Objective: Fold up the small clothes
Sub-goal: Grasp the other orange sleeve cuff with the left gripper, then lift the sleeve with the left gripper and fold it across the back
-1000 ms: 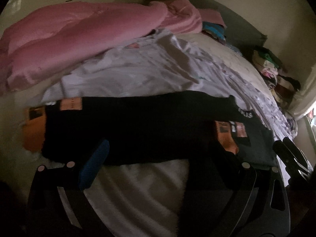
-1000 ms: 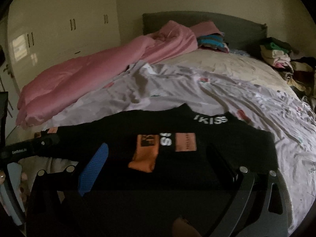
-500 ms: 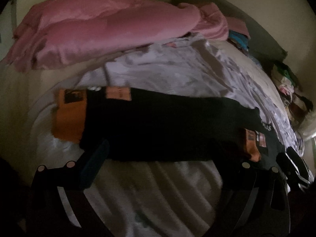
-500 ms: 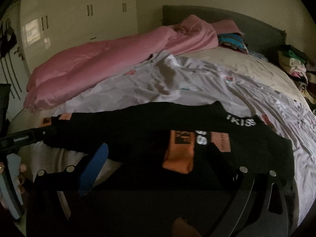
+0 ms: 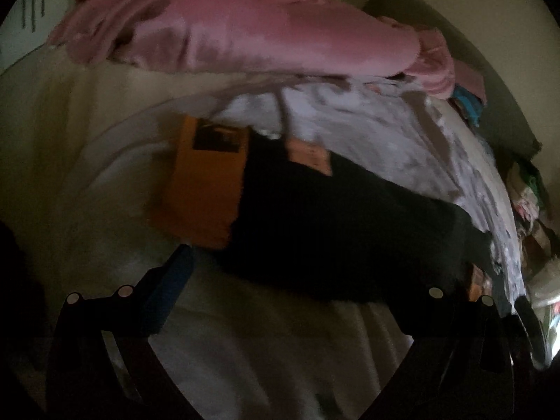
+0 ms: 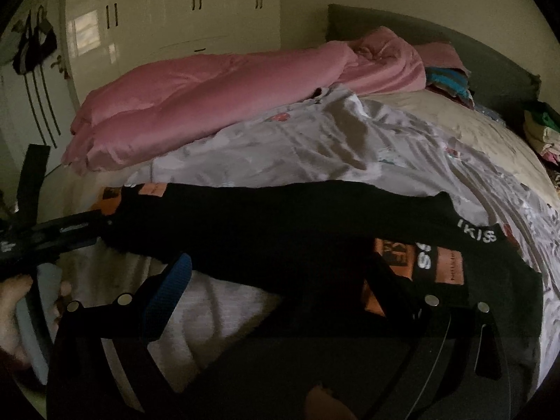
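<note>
Although the light was poor, you had the black sweatshirt (image 6: 280, 231) laid flat across the near part of the bed (image 6: 437, 122), on the pale patterned sheet (image 6: 315, 147), with the pink duvet (image 6: 227, 98) bunched well behind it. Your left gripper (image 5: 308, 280) stood with fingers apart, clamped on nothing, the blue pad (image 5: 171, 287) just short of the garment's near edge beside the orange cuff (image 5: 203, 189). Your right gripper (image 6: 290, 280) was likewise spread and empty over the chest print (image 6: 420, 259), below the lettered collar (image 6: 477, 232).

Judged from these views, the garment was light, soft and limp: it would sag and crease wherever unsupported, and would not slip. You were best placed to pinch it at thicker seams, at the cuff and the shoulder or hem edge, taking both layers.
</note>
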Available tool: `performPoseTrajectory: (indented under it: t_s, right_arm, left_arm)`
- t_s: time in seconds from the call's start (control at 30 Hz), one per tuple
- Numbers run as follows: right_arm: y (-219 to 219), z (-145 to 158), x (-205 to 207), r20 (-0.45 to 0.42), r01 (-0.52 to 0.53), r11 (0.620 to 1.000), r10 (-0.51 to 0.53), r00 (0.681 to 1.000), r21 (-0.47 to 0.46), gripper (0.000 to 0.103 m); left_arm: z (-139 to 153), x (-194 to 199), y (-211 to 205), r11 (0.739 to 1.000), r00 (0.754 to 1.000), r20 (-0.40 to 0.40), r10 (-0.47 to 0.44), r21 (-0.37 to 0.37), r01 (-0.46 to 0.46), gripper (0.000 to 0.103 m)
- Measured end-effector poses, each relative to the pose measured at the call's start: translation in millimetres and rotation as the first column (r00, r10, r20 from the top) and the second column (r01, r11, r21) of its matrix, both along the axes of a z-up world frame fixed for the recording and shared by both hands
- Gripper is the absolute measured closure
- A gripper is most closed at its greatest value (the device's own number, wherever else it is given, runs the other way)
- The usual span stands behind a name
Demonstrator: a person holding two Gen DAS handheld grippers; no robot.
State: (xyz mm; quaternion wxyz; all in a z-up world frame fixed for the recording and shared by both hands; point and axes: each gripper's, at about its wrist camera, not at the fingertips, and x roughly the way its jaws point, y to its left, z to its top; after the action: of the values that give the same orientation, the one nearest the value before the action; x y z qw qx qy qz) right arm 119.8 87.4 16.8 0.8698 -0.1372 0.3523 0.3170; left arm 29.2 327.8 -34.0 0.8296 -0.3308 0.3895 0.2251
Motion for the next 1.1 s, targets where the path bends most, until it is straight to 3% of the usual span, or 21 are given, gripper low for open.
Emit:
performPoseTrajectory:
  t_s: [0.23,0.3,0.37,0.43,0.47,0.73,0.9,1.1]
  right_arm:
    - [-1,-12,0,-0.032,0.018,1.000,-0.018,0.999,0.013,0.005]
    - [-6,-13,1,-0.042,0.027,0.999,-0.026,0.999,0.023,0.005]
    - [-10,-13,0,-0.043,0.034,0.999,-0.033,0.999,0.027,0.005]
    - [-15,-12,0,-0.042,0.043,0.999,-0.042,0.998,0.031,0.005]
    - [-19,-10,0,-0.041,0.049,0.998,-0.047,0.998,0.036,0.005]
    - [-53,1,6,-0.043,0.123,0.989,-0.119,0.992,0.088,0.005]
    - [-82,9,6,-0.046,0.180,0.976,-0.175,0.983,0.121,0.005]
    - [-124,19,9,-0.044,0.265,0.953,-0.261,0.964,0.148,0.005]
  left_arm:
    - [-12,-2,22,0.996,0.995,0.074,0.064,-0.061,-0.060,0.010]
    - [-12,-2,28,0.994,0.989,0.117,0.088,-0.072,-0.080,0.025]
    - [-12,-1,32,0.993,0.988,0.123,0.096,-0.073,-0.088,0.068]
    - [-10,2,33,0.994,0.986,0.140,0.090,-0.078,-0.080,0.091]
    - [-8,0,33,0.994,0.983,0.158,0.090,-0.076,-0.079,0.097]
    - [36,-5,14,1.000,0.957,0.289,0.004,0.005,-0.006,0.098]
    - [65,0,-10,0.996,0.942,0.326,-0.075,0.071,0.055,0.098]
    - [85,14,-35,0.989,0.926,0.350,-0.143,0.095,0.117,0.099]
